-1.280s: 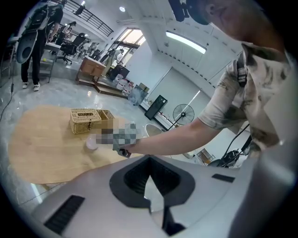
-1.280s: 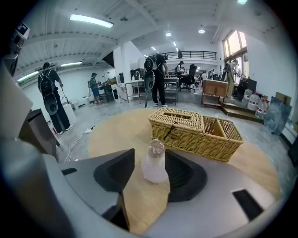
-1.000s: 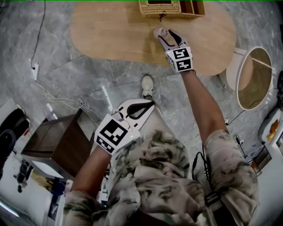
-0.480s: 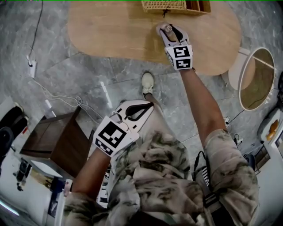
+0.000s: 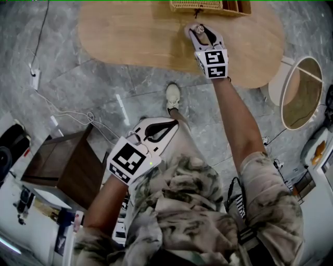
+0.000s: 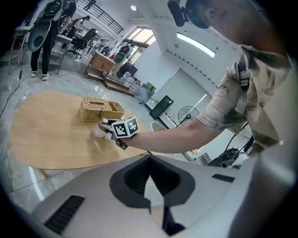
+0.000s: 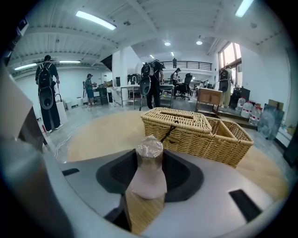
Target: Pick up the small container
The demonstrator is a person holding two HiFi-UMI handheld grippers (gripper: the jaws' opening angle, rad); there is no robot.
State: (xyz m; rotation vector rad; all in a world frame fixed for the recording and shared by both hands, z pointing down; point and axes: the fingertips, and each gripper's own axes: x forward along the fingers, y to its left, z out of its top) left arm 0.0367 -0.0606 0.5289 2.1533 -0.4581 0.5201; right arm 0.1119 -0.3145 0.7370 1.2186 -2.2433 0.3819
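Two tools here: above the wooden surface [image 5: 130, 36], by the wicker basket [image 5: 195, 5], the right tool [image 5: 200, 31] has just been closing and now pinches the small container [image 7: 148, 174]. Left tool [image 5: 177, 122] hangs shut, empty. Container's not lifted yet.

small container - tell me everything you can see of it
The small container is a pale pinkish-white bottle, plastic by its look, with a flared body, a narrow neck and crinkled clear wrap over its top. It stands upright on the wooden table, just in front of a wicker basket. It is between the jaws of the right gripper, which have just been closing around it. Whether the pads press on it yet I cannot tell.
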